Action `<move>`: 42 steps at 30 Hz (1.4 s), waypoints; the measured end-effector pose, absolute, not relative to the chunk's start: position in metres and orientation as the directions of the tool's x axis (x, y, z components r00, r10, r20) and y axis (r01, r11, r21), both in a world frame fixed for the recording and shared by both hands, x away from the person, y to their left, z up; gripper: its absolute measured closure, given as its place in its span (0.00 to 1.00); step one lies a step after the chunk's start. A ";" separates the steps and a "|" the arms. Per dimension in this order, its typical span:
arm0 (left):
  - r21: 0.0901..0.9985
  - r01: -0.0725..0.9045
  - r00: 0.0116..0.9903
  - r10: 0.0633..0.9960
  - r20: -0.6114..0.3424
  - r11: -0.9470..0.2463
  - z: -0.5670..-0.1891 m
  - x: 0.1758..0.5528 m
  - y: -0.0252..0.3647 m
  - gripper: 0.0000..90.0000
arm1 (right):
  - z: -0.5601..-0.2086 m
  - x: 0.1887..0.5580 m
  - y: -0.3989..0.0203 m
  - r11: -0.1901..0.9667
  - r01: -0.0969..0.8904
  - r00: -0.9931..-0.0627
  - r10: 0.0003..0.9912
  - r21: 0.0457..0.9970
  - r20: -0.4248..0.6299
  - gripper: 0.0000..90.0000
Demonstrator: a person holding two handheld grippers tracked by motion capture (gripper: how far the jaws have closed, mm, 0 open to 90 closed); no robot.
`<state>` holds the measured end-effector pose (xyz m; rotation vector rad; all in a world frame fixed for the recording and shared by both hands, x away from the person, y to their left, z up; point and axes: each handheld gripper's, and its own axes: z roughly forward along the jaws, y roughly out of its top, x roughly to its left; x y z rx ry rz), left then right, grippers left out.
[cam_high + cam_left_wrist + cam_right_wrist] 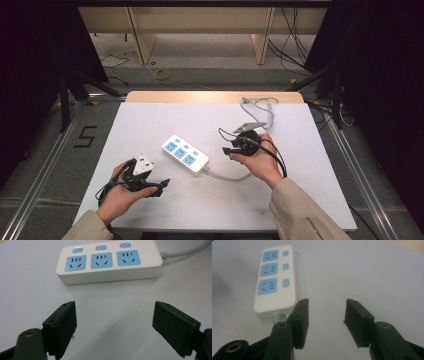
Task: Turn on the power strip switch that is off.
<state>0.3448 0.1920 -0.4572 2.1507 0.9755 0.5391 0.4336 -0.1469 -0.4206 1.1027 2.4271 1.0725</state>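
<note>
White foam board (150,120) covers the table in the high view, and on it lies a white plastic power strip with three blue sockets (185,154), between the left gripper (161,186) and the right gripper (227,151); its grey cable (227,176) curves off under the right hand.

In the left gripper view, the jaws stand wide apart with nothing between them, the strip (108,261) lying beyond.

In the right gripper view, the jaws are partly open and empty, just beside the strip's cable end (277,317).
</note>
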 end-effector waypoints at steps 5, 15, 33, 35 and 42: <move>0.745 0.481 0.625 0.777 0.078 -0.462 -0.457 0.345 0.192 0.21 | -0.419 0.429 -0.158 0.418 0.538 -0.667 0.742 0.732 0.066 0.56; 0.746 0.485 0.621 0.780 0.075 -0.457 -0.457 0.345 0.192 0.21 | -0.419 0.418 -0.182 0.398 0.522 -0.665 0.743 0.754 0.069 0.46; 0.745 0.486 0.618 0.782 0.075 -0.456 -0.457 0.345 0.193 0.21 | -0.431 0.388 -0.246 0.303 0.524 -0.610 0.785 0.796 0.102 0.35; 0.745 0.486 0.618 0.782 0.075 -0.456 -0.457 0.345 0.193 0.21 | -0.433 0.385 -0.250 0.296 0.520 -0.607 0.788 0.801 0.103 0.34; 0.746 0.488 0.617 0.784 0.073 -0.453 -0.457 0.345 0.194 0.21 | -0.435 0.371 -0.264 0.272 0.507 -0.598 0.794 0.818 0.107 0.32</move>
